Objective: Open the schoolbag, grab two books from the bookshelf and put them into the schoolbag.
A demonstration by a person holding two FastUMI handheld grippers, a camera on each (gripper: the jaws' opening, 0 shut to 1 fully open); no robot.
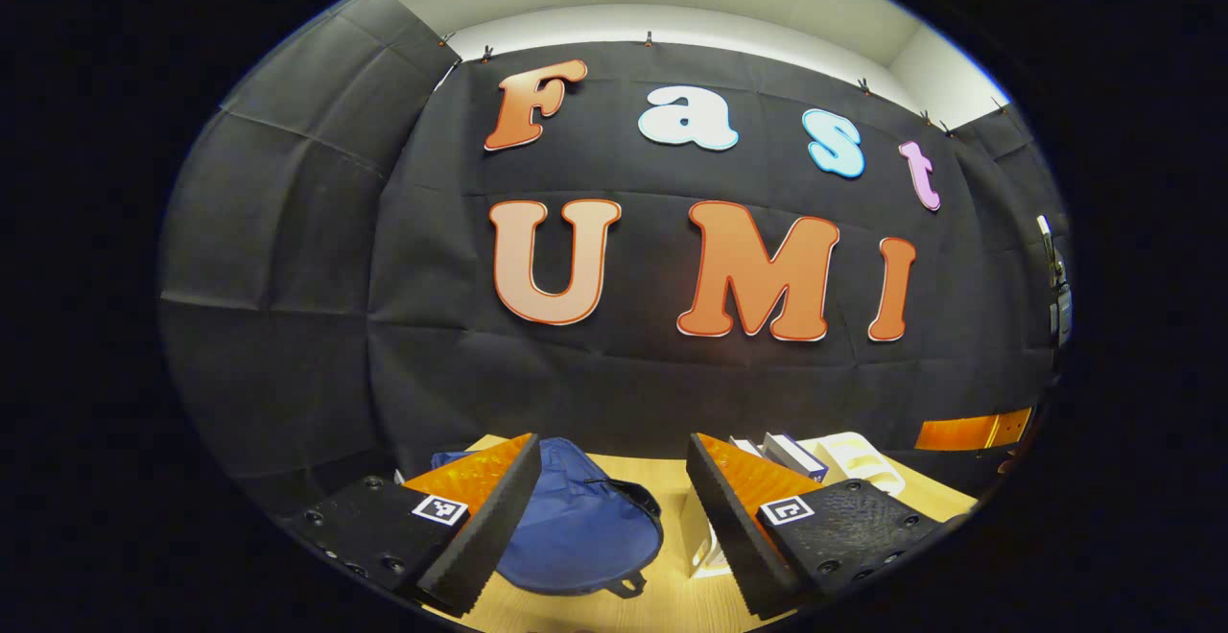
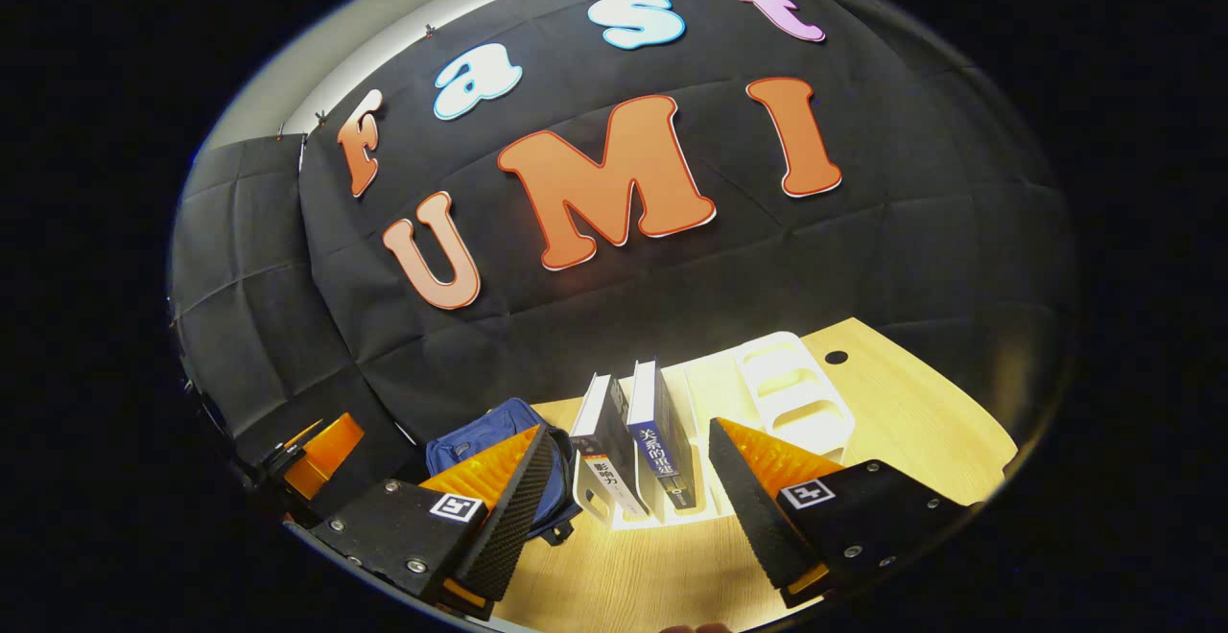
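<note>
A blue schoolbag (image 1: pixel 580 527) lies flat on the wooden table, closed as far as I can see, straight ahead of my left gripper (image 1: pixel 609 518), whose fingers stand open above the table with nothing between them. The white bookshelf (image 2: pixel 782 393) stands to the bag's right with two books upright in it, one with a pale spine (image 2: pixel 606 451) and one with a blue spine (image 2: pixel 657 441). My right gripper (image 2: pixel 633 508) is open just in front of those books, touching neither. The schoolbag (image 2: pixel 480 446) shows at its left, the bookshelf (image 1: pixel 854 460) and books (image 1: pixel 791 454) at the left gripper's right.
The wooden table (image 2: pixel 911 422) runs right of the bookshelf, with a small dark hole (image 2: pixel 836 357) in its top. The black cloth wall (image 1: pixel 614 384) rises close behind bag and shelf. The other gripper's body (image 2: pixel 321 451) shows at far left in the right gripper view.
</note>
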